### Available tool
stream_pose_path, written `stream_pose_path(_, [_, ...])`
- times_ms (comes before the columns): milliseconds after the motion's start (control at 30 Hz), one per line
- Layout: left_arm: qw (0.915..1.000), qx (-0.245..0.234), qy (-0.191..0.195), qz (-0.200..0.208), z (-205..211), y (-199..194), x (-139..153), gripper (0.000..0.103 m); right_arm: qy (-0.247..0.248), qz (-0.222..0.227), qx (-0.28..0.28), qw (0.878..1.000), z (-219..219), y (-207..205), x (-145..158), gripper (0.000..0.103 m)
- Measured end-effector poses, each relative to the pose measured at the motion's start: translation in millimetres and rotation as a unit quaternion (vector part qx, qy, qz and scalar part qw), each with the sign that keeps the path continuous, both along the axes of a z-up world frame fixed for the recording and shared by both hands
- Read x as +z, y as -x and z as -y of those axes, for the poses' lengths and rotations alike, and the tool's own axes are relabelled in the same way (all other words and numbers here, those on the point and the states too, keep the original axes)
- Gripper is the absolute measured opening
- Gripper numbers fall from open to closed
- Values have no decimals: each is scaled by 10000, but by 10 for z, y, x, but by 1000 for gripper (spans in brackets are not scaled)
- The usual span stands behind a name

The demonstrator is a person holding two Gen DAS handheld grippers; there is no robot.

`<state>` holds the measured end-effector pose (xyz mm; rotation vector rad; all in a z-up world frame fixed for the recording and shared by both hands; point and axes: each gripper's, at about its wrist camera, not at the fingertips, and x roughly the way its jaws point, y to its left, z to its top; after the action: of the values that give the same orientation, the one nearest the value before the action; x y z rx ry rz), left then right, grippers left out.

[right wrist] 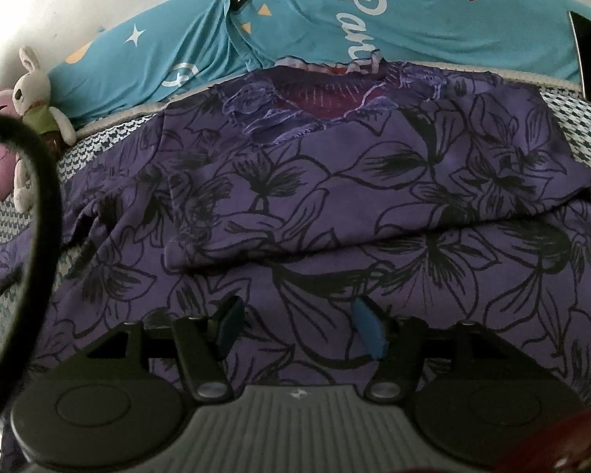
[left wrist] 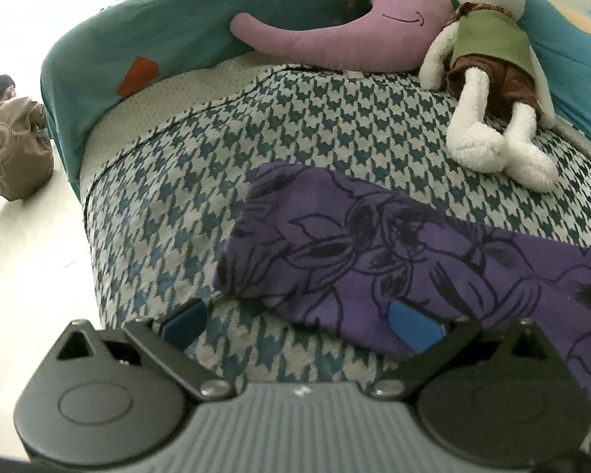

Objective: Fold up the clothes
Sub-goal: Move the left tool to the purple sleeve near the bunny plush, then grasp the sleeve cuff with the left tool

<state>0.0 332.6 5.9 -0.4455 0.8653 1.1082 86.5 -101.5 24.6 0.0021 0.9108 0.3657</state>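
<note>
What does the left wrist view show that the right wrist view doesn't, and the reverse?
Only the left wrist view shows a person sitting on the floor and the open left gripper at the garment's corner. Only the right wrist view shows the lace neckline, a black cable and the open right gripper. Both show the purple floral garment, white plush rabbit, purple moon pillow and houndstooth blanket.

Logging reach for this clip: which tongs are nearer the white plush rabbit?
Left. The left tongs face the rabbit across the bedspread; from the right tongs it lies far off left.
</note>
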Motion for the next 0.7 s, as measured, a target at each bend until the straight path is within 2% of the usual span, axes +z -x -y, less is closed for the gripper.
stream_pose_path(200, [9998,-59,32,178,-8,-8,-18,103,14,5,-26,10000,-10,1,-5,63])
stream_pose_path(267, [9996,-99,45,269,-26,8,-23,97,27,9,-35,10000,-19,4,-6,63])
stream_pose_path(367, [9983,-261,54,511,0,21,36,63,52,18,-50,10000,-29,5,-9,63])
stream_pose_path(400, [9975,-347,76,616,12,20,62,45,66,24,-48,10000,-33,6,-10,63])
stream_pose_path(433, [9966,-397,131,711,22,20,80,35,76,29,-46,10000,-35,7,-11,63])
stream_pose_path(533, [9942,-565,214,893,89,11,125,23,100,42,-48,9999,-40,10,-15,63])
stream_pose_path(700, [9889,-1031,186,1049,296,-58,228,19,100,46,-59,9999,-41,7,-19,63])
